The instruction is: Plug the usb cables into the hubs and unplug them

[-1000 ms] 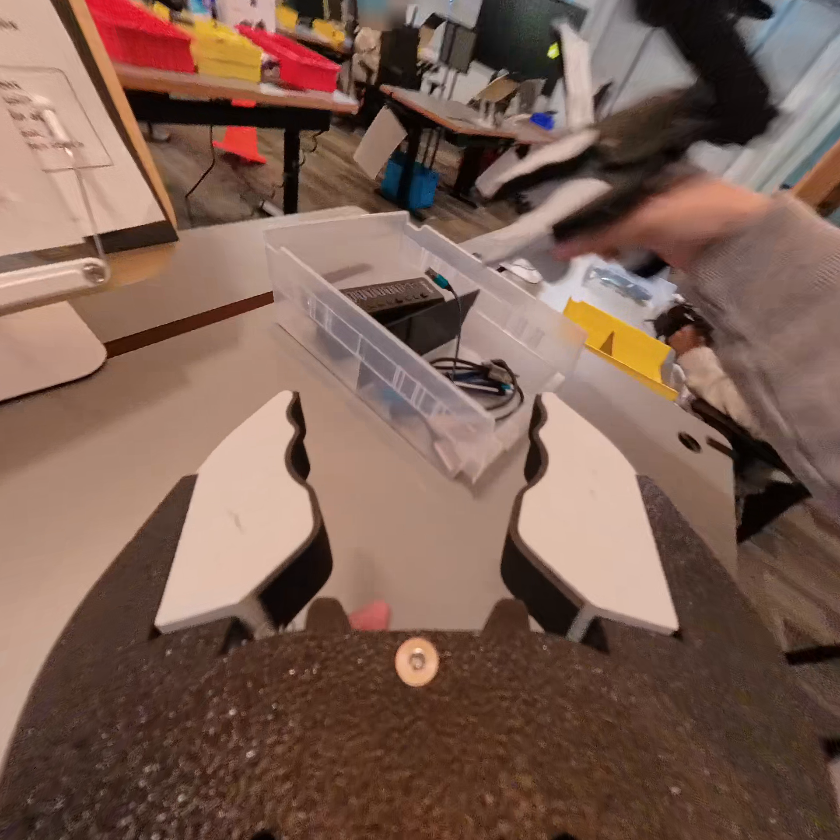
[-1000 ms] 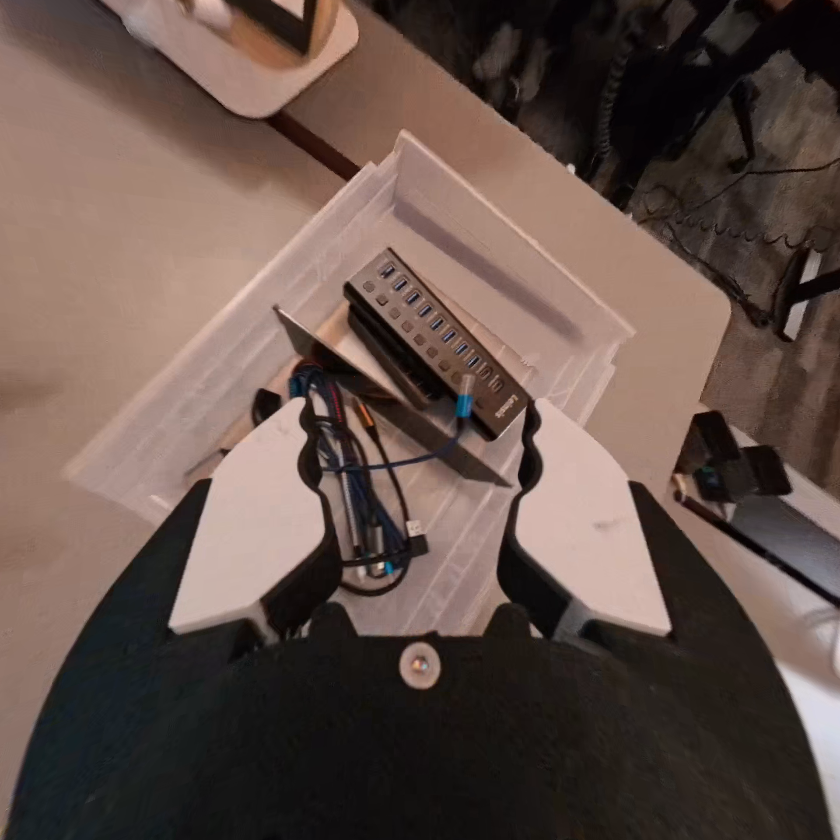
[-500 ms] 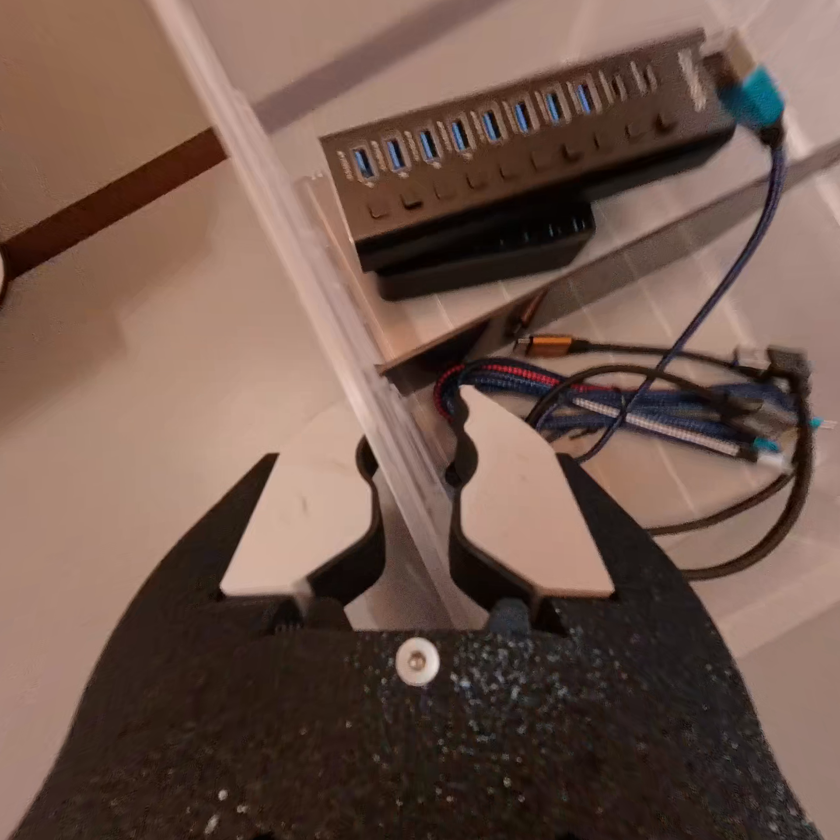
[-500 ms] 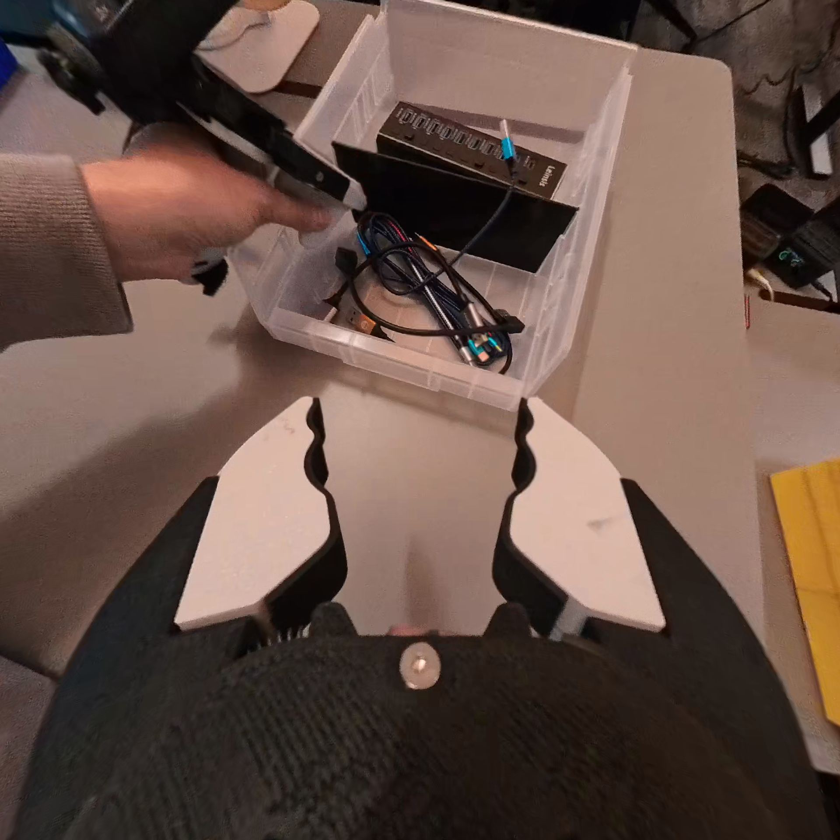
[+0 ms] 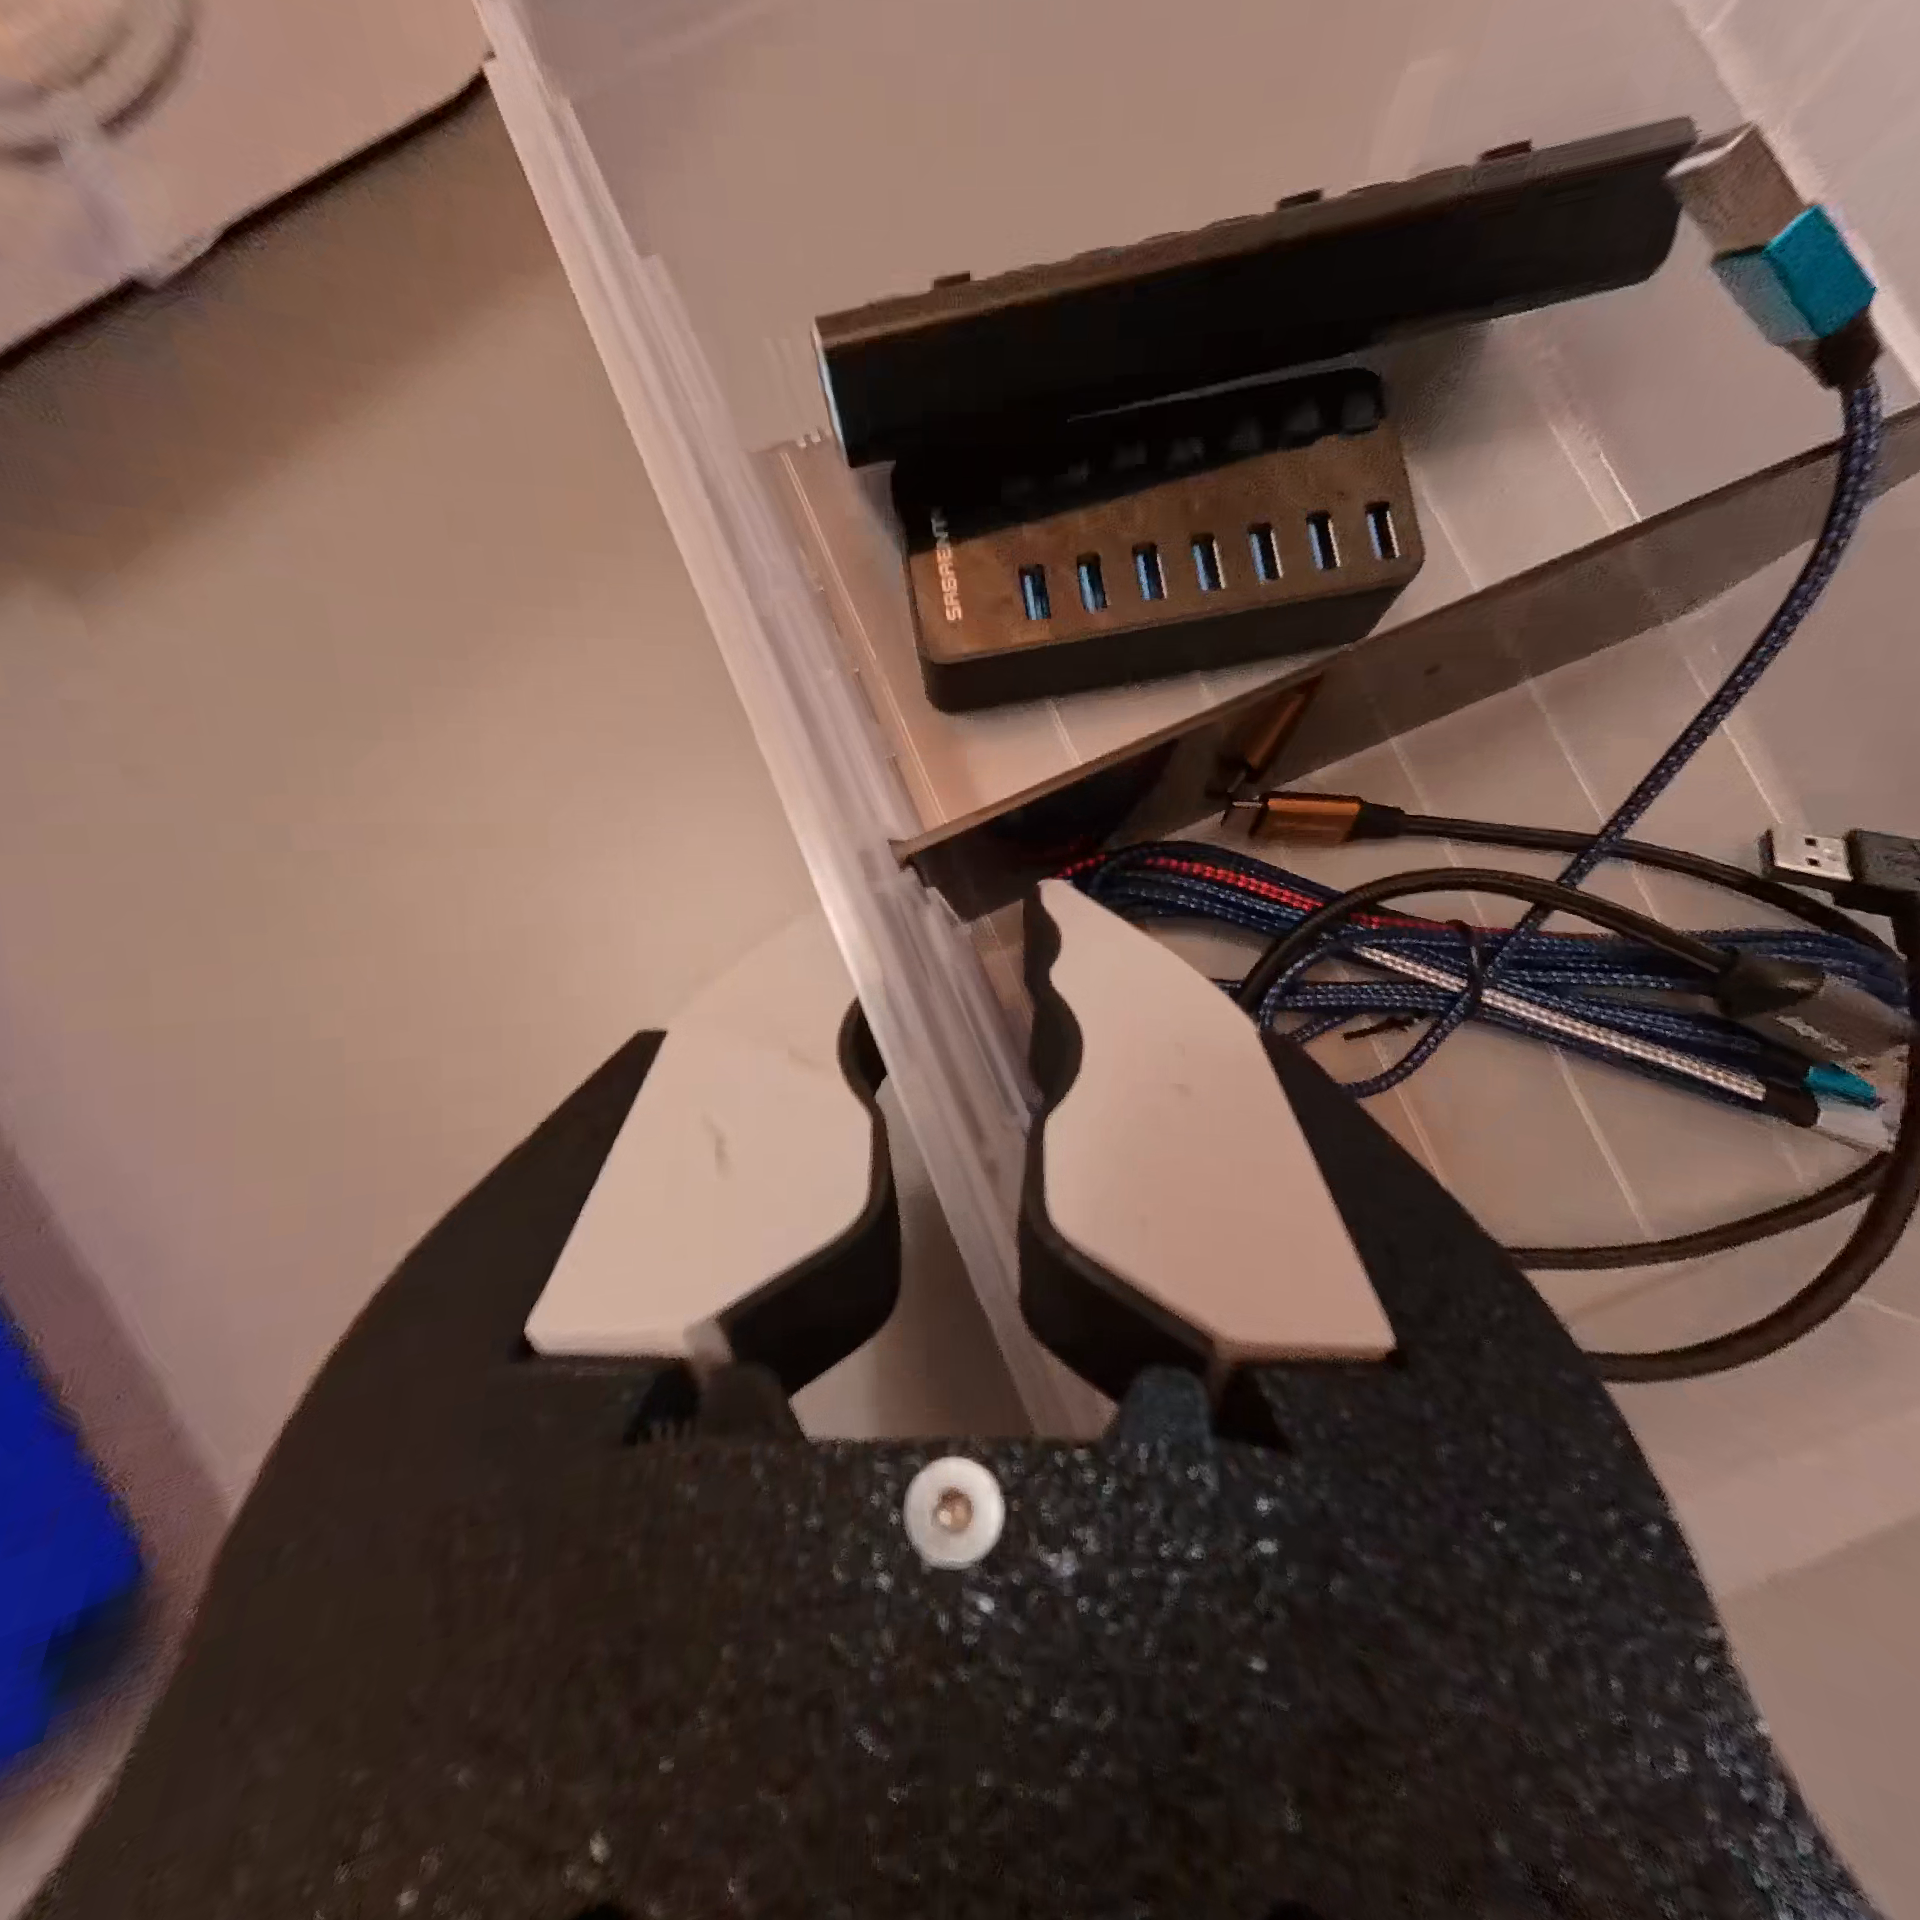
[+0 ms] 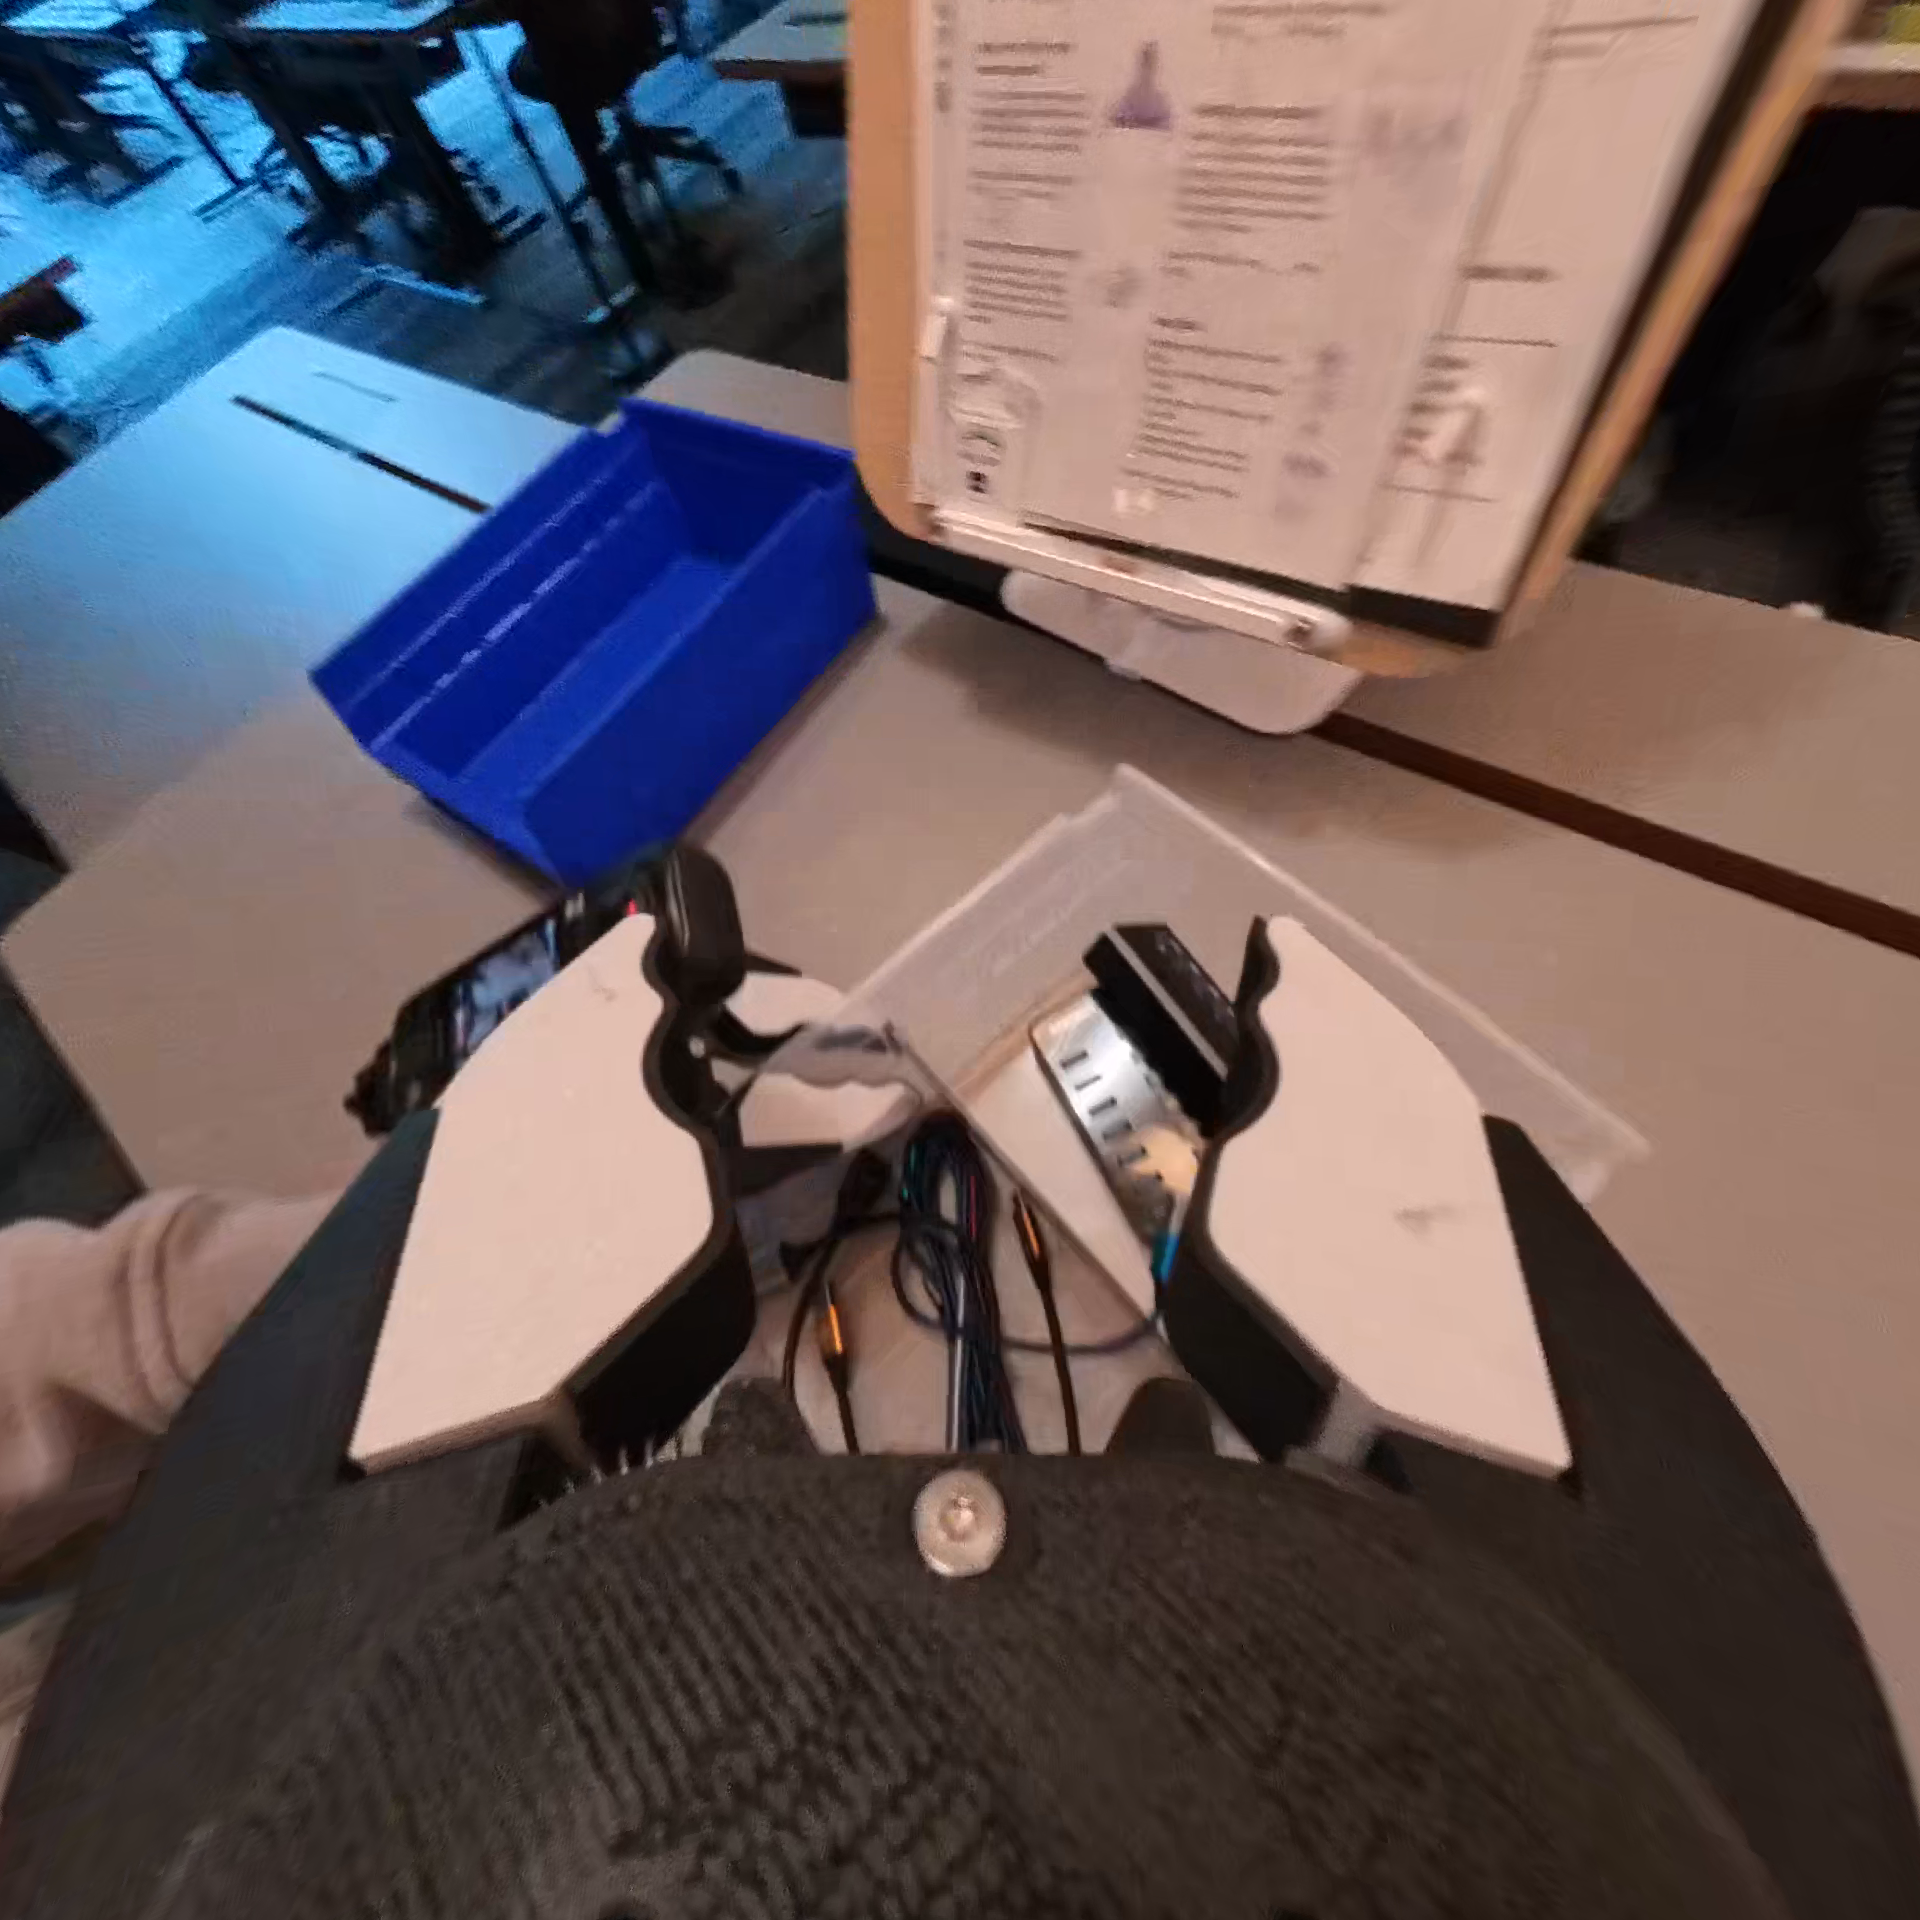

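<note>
A clear plastic bin (image 5: 717,499) holds two black USB hubs behind a dark divider (image 5: 1558,582). The long hub (image 5: 1247,281) rests tilted on the shorter hub (image 5: 1153,582), whose blue ports face up. A teal USB plug (image 5: 1792,281) on a blue braided cable sits at the long hub's right end. A bundle of loose cables (image 5: 1455,966) lies in the near compartment. My left gripper (image 5: 951,997) is shut on the bin's side wall. My right gripper (image 6: 954,935) is open and empty, low over the bin (image 6: 1403,935), the hubs (image 6: 1164,997) and the cables (image 6: 956,1226).
A blue bin (image 6: 623,644) stands on the grey table beyond the left gripper (image 6: 821,1039). A document stand with papers (image 6: 1247,312) rises behind the clear bin. A sleeve (image 6: 104,1299) shows at the left edge. Desks and chairs stand farther back.
My left gripper stays clamped on the bin wall. The long hub now sits tilted, baring the shorter hub's ports. My right gripper has swung down close over the bin from the other side.
</note>
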The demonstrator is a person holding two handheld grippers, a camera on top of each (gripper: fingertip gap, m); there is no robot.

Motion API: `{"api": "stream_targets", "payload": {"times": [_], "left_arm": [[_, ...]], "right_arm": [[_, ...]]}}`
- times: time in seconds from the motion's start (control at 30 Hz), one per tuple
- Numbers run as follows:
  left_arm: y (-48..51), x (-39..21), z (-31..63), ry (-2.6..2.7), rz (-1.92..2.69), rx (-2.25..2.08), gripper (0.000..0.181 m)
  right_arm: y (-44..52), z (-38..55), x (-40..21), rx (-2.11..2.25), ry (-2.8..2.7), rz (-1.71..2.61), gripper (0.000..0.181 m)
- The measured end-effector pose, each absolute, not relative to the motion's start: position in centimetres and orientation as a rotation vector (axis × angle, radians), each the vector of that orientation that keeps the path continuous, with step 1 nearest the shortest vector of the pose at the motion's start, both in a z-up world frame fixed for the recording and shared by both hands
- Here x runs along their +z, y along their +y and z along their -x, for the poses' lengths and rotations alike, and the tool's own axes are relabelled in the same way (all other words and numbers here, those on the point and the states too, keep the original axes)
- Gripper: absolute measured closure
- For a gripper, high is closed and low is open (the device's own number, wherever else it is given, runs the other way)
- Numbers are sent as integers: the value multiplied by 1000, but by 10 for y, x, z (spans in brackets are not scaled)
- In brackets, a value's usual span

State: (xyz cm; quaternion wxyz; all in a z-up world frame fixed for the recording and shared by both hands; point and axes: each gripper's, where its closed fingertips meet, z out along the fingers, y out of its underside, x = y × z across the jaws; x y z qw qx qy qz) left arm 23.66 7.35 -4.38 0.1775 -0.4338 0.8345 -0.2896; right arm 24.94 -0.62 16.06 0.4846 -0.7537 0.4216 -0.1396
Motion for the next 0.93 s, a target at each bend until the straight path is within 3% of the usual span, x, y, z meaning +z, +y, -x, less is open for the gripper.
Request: {"api": "stream_targets", "payload": {"times": [0.03,0.2,0.4,0.47,0.6,0.67,0.73,0.93], "left_arm": [[89,-43,-224,2331,1255,-824,159],[153,-41,-173,2171,1422,-833,157],[200,-39,-132,2046,1541,-842,154],[210,-39,-124,2022,1558,-843,153],[219,-38,-114,1978,1575,-852,153],[221,-37,-113,1961,1573,-858,153],[223,-37,-112,1963,1566,-853,153],[233,-36,-112,2004,1494,-800,157]], "right_arm": [[27,-258,163,-282,985,1859,80],[191,-291,138,51,944,1961,79],[300,-323,49,190,1234,2092,100],[314,-333,28,126,1272,2131,123],[317,-352,-10,-4,1360,2229,120],[319,-345,-32,77,1406,2277,126],[318,-336,-49,161,1451,2313,149],[308,-340,-44,188,1431,2331,162]]}}
